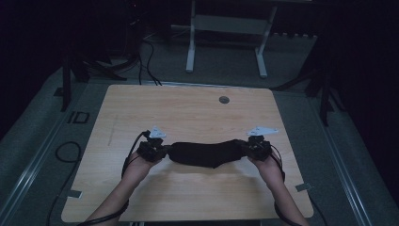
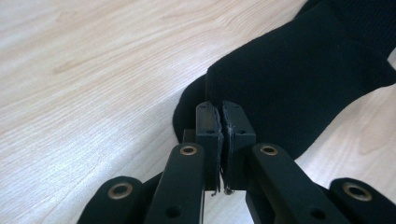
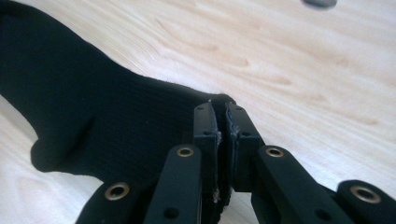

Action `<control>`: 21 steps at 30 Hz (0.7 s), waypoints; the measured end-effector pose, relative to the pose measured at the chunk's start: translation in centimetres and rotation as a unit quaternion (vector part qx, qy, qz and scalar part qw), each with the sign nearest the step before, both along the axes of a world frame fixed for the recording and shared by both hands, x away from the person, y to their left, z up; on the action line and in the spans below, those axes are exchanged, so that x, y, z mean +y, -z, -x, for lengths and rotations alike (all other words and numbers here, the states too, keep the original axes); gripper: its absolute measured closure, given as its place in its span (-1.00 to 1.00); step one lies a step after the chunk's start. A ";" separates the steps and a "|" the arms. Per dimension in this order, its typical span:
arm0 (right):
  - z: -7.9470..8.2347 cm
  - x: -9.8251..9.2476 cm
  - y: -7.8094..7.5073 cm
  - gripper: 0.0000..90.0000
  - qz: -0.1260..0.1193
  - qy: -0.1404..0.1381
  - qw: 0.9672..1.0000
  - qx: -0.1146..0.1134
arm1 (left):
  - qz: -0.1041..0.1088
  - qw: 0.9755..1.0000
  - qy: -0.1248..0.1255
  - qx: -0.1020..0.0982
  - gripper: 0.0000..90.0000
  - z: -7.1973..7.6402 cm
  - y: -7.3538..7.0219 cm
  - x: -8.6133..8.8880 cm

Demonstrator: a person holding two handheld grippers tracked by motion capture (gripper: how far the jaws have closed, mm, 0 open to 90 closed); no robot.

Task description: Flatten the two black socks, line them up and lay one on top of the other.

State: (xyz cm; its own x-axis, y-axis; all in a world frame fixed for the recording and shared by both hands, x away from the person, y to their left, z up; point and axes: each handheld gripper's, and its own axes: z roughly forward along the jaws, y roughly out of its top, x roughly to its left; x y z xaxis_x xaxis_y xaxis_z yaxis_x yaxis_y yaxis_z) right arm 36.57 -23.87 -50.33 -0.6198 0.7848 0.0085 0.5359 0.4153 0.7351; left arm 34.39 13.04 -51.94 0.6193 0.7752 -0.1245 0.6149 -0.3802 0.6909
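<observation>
Holding a black knitted fabric sock (image 1: 205, 153) stretched above the light wooden table (image 1: 188, 113), we pinch its ends (left gripper (image 1: 151, 149), right gripper (image 1: 258, 147)), jaws pressed together.

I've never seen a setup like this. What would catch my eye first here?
Most striking is the black knitted cloth, stretched between two hand-held grippers over the middle of the wooden table. The left gripper pinches one end with its fingers shut on the fabric, and the right gripper clamps the other end the same way. Farther back, a small grey round disc is on the tabletop.
</observation>
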 end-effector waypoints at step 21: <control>-2.7 0.3 4.4 0.55 0.029 0.022 0.998 0.044 | -0.012 0.999 -0.003 0.044 0.75 -2.3 3.1 0.1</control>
